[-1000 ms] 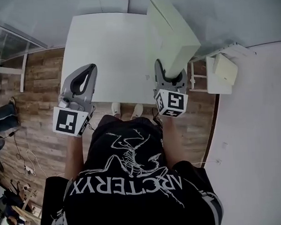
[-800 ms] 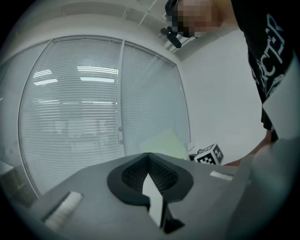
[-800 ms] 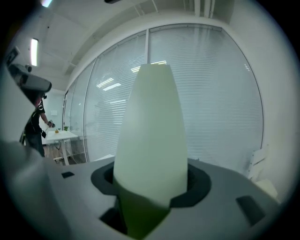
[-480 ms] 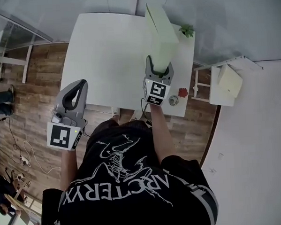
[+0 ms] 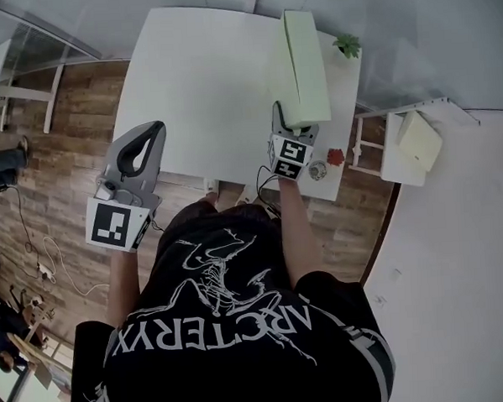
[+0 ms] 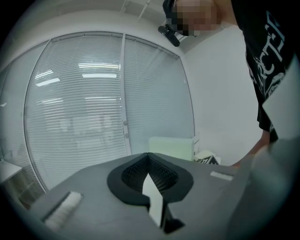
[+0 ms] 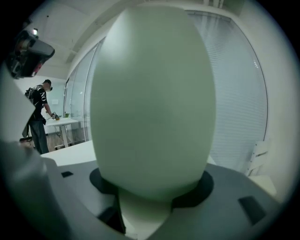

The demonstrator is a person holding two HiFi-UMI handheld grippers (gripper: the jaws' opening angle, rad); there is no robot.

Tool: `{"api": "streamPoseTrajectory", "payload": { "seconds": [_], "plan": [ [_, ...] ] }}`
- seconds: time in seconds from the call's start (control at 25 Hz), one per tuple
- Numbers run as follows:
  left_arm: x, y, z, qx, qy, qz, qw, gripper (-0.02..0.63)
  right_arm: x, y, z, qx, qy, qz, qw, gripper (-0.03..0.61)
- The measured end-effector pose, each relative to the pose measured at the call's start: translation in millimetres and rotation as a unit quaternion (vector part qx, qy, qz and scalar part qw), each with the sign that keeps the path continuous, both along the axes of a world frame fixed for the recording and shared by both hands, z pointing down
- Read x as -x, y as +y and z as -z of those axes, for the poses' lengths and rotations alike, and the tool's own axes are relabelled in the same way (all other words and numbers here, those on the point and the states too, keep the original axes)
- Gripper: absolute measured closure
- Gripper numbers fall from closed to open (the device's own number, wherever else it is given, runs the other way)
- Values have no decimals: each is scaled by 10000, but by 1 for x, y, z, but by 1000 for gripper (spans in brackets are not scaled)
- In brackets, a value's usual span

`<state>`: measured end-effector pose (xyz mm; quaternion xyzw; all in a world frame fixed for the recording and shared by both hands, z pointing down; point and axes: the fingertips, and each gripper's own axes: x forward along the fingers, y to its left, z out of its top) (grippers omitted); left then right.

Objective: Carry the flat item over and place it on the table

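Observation:
The flat item is a pale green slab point(image 5: 303, 67) lying lengthwise on the right part of the white table point(image 5: 195, 90). My right gripper point(image 5: 294, 122) is at the slab's near end. In the right gripper view the slab point(image 7: 152, 103) fills the space between the jaws and the pads still touch it, while the jaws are opening. My left gripper point(image 5: 153, 127) hangs over the wooden floor off the table's near left edge, shut and holding nothing. In the left gripper view its tips point(image 6: 149, 157) meet, with the slab point(image 6: 171, 147) seen beyond.
A small green plant point(image 5: 347, 45) stands at the table's far right corner. A red object point(image 5: 335, 157) and a round one point(image 5: 318, 173) sit at its near right corner. A white stand with a pale block point(image 5: 419, 141) is to the right. Another person point(image 7: 40, 117) works at a distant table.
The slab has gone from standing tilted up in the right gripper to lying flat along the table. The right gripper moved forward and down with it. The left gripper stayed near the table's edge.

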<state>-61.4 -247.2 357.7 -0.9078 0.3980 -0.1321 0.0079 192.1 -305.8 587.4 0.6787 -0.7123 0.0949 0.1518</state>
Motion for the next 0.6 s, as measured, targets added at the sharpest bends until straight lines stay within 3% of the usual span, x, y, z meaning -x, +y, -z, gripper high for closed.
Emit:
{"api": "streamPoseTrajectory", "payload": {
  "seconds": [0.16,0.28,0.6],
  "plan": [
    [11,5,-4,141,-66,152,9998,606,0,0,-7,154,-50,35,9999,296],
    [11,5,0,-35,42,112,9999,606,1,7,-12,434,8,192,9989,289],
    [4,10,7,-109,184,-113,9997,606,10,50,22,614,-650,488,9948,282]
  ]
}}
